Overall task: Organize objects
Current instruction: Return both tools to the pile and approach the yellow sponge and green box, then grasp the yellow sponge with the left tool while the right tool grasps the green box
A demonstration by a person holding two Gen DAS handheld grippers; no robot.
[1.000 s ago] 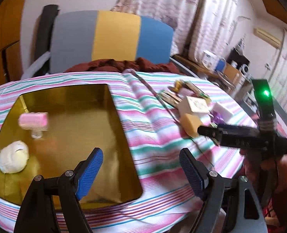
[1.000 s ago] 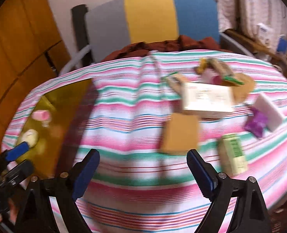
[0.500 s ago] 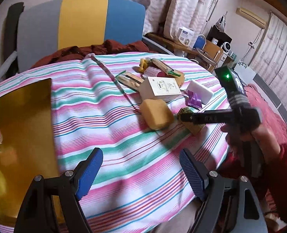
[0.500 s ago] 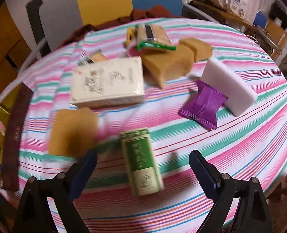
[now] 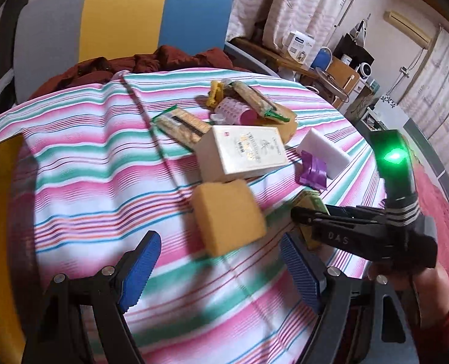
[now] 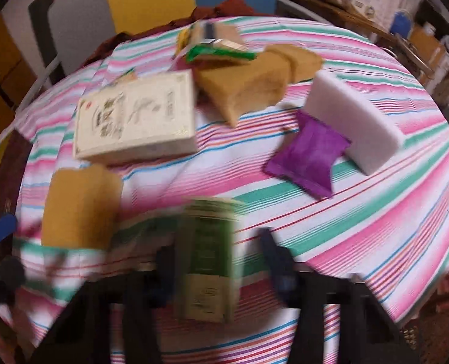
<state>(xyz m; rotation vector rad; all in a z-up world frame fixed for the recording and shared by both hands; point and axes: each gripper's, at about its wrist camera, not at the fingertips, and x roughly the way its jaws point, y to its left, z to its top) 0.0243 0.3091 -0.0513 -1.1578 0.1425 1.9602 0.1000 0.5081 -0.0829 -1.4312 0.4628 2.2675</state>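
While the left claw (image 5: 221, 268) hangs released above a tan sponge (image 5: 228, 216), the right claw (image 6: 218, 261) is closing around the green box (image 6: 207, 257) on the striped desk (image 6: 376, 212).

The left gripper (image 5: 221, 270) is held wide apart, angled downward. The right gripper (image 6: 218, 261), seen at three o'clock in the left view, is being closed around a green box (image 6: 209, 251).

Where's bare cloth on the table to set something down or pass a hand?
Free: the striped cloth between the gold tray and the tan sponge; also the near edge below the purple packet. Crowded: the far cluster around the cream box.
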